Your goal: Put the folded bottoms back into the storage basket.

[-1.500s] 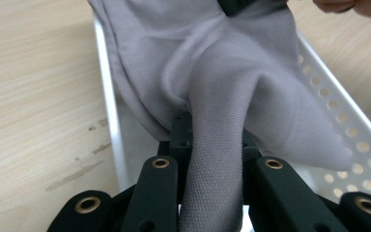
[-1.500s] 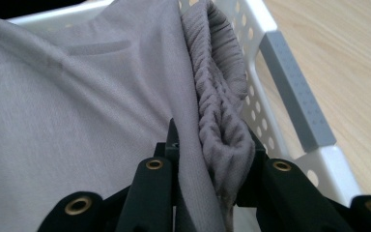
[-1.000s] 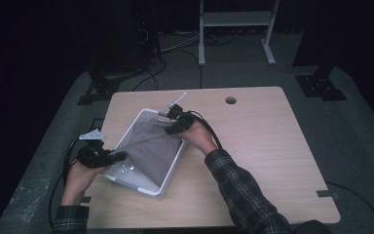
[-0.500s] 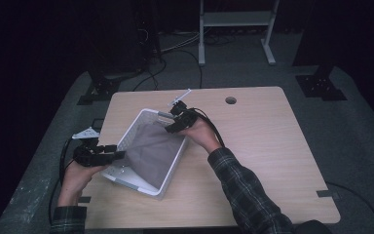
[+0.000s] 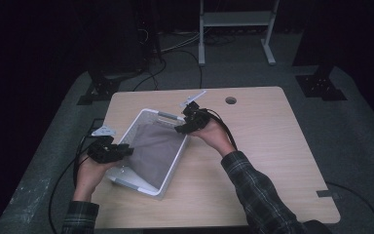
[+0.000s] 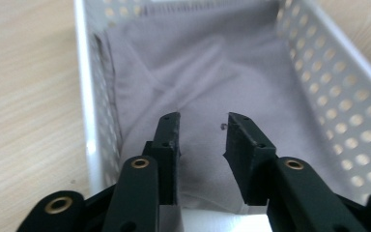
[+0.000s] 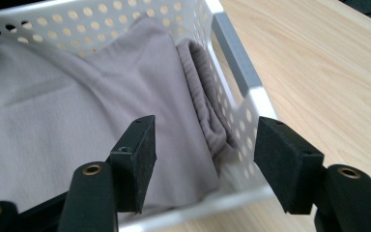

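From the high view, a white perforated plastic basket (image 5: 168, 168) lies askew on the left part of the light wooden table (image 5: 272, 156), and a folded grey cloth (image 5: 158, 151) lies flat inside it. The left gripper (image 5: 126, 150) sits at the basket's near-left rim, the right gripper (image 5: 180, 129) at its far-right corner.

In the left gripper view, the left gripper (image 6: 202, 126) hangs over the grey cloth (image 6: 207, 72); its jaws have just been closing, yet a narrow gap remains and nothing is pinched between them.

In the right gripper view, the right gripper (image 7: 204, 135) has jaws that have just been opening and stand wide, empty, either side of the basket's corner (image 7: 251, 99), above the cloth's rolled edge (image 7: 203, 101).
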`<state>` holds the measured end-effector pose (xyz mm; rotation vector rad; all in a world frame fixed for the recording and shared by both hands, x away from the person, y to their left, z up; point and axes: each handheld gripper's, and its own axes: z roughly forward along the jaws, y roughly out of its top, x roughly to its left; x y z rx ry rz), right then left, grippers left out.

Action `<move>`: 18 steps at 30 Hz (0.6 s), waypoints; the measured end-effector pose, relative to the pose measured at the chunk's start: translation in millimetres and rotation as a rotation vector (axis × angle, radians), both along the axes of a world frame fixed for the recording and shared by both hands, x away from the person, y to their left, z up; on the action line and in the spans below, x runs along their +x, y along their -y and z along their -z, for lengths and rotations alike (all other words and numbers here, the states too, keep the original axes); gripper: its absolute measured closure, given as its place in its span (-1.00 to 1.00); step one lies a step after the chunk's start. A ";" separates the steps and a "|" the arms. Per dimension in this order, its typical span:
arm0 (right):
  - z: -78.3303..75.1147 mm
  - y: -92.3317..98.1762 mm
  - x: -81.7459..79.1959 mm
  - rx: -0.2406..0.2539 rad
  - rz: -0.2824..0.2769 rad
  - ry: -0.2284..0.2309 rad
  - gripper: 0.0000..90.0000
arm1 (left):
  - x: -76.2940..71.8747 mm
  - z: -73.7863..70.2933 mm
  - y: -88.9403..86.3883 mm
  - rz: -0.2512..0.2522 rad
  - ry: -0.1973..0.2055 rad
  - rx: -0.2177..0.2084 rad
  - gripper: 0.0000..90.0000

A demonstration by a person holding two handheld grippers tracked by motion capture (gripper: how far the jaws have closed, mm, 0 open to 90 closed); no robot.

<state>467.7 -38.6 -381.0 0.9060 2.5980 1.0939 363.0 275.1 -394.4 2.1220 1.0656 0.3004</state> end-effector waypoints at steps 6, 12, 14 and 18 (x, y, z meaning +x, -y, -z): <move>1.9 12.0 -3.0 0.007 0.009 0.008 -0.13 | 7.0 10.8 11.2 0.010 -0.090 0.098 0.63; 3.4 18.2 -4.6 0.010 0.012 0.003 -0.13 | 9.3 20.2 19.5 0.027 -0.173 0.194 0.70; 3.5 19.8 -5.0 0.010 0.012 0.007 -0.13 | 9.5 24.0 22.0 0.036 -0.201 0.214 0.70; 5.9 23.2 -7.3 0.011 0.016 0.006 -0.13 | 9.1 25.5 22.0 0.041 -0.216 0.213 0.68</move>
